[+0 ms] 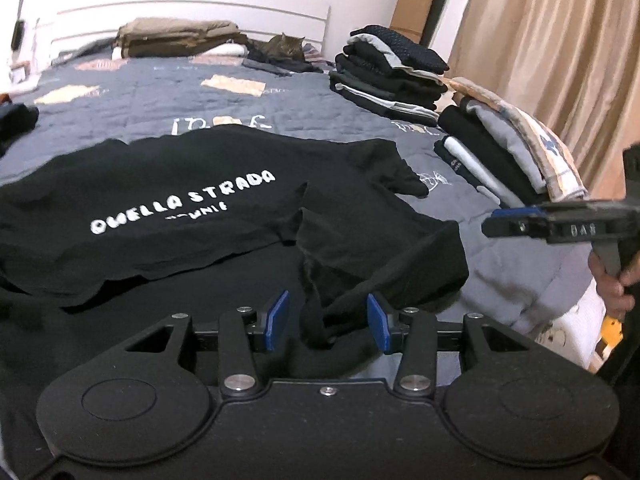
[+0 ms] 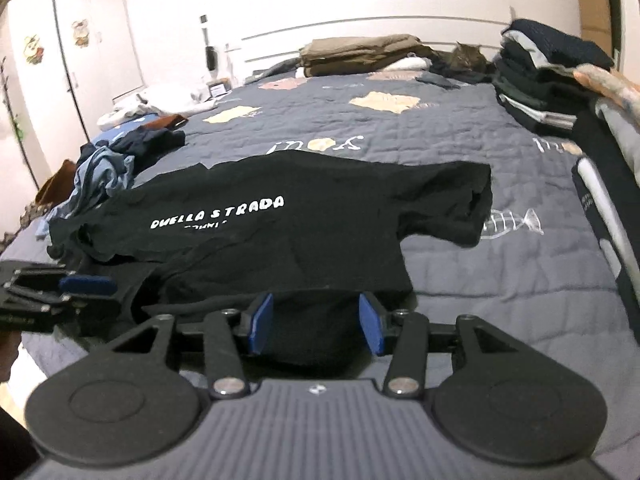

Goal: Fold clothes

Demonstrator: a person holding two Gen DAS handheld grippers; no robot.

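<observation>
- Black T-shirt: spread on the grey quilt, white lettering up.
- Left gripper: jaws apart, a ridge of shirt cloth between, not pinched.
- Right gripper: jaws apart over the shirt's near edge.
- Folded stack: far right.
- Cat: by the headboard.

Black t-shirt with white lettering across it, lying on a slate-grey quilt with cream patches and a white fish-skeleton print. Both grippers have bright blue fingers on black frames. Curtain is tan, cat is brown tabby, folded stack mostly black and grey.
</observation>
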